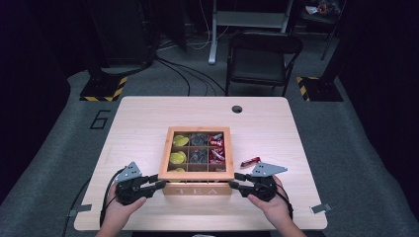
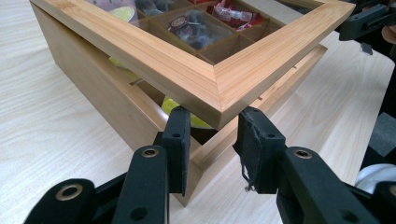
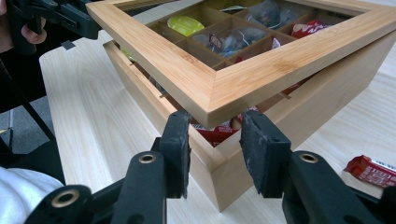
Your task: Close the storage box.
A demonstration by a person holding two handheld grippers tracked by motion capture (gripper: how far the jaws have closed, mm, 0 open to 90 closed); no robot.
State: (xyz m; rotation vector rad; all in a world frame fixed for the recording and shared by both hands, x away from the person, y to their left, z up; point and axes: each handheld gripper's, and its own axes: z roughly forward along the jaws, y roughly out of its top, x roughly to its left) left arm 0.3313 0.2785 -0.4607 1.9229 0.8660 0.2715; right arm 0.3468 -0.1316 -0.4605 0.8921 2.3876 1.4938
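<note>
**Tea box lid partly raised, a gripper under each front corner**

The left gripper [image 2: 210, 135] is holding its jaws apart, one on each side of the near left corner of the lid [image 2: 205, 79], with the corner sitting just above and between the pads and resting on neither side. The right gripper [image 3: 215, 135] is doing the same at the near right corner of the lid, jaws apart and clamped on nothing, the corner poised just over the gap between them.

Just beyond both pairs of jaws, the lid is hanging tilted above the wooden tea box [image 1: 197, 189], a wedge of open space showing between frame and box body along the front. Through that gap and the lid's window, yellow pods [image 1: 178, 157], dark tea bags [image 1: 198, 155] and red sachets [image 1: 216, 148] are lying in their compartments. Out past the right gripper, one red sachet [image 3: 373, 170] is lying loose on the table [image 1: 143, 118].

By my reading, the lid is only partway through its travel between shut and open; whichever way it is going, most of the swing is left.
</note>
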